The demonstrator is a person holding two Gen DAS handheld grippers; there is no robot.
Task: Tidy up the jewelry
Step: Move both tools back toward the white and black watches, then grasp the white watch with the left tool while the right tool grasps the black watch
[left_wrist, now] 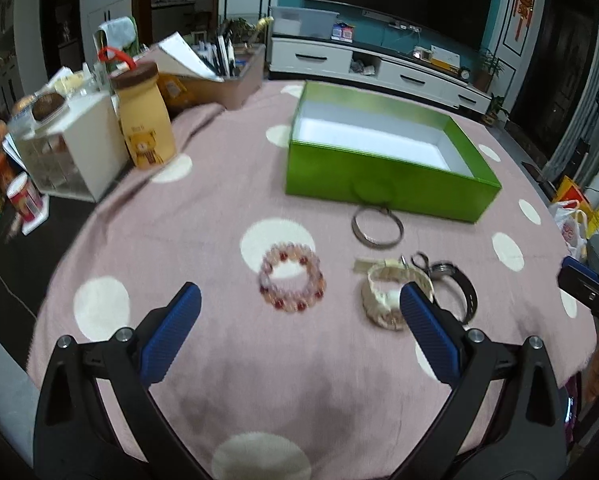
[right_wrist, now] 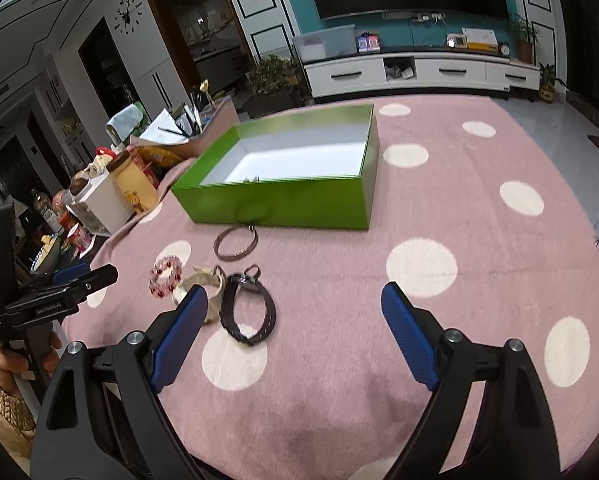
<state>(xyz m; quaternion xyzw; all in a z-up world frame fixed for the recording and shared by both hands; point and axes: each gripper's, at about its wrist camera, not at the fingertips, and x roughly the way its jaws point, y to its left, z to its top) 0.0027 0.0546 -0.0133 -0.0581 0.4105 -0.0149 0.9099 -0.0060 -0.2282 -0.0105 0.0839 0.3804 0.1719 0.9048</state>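
While both grippers, left gripper (left_wrist: 299,300) and right gripper (right_wrist: 293,304), gape wide, empty green box (left_wrist: 379,184), yellow bear-printed jar (left_wrist: 143,120), lettering unreadable.

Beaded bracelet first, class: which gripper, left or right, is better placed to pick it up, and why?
Left. The beaded bracelet lies between the open left gripper fingers, just ahead. The right gripper faces bare cloth, bracelet off to its left.

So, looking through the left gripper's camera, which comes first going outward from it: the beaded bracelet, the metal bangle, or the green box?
From the left gripper:
1. Beaded bracelet, just ahead, between the open fingers.
2. Metal bangle, farther out, slightly right, by the box's front wall.
3. Green box, farthest, open and facing up.
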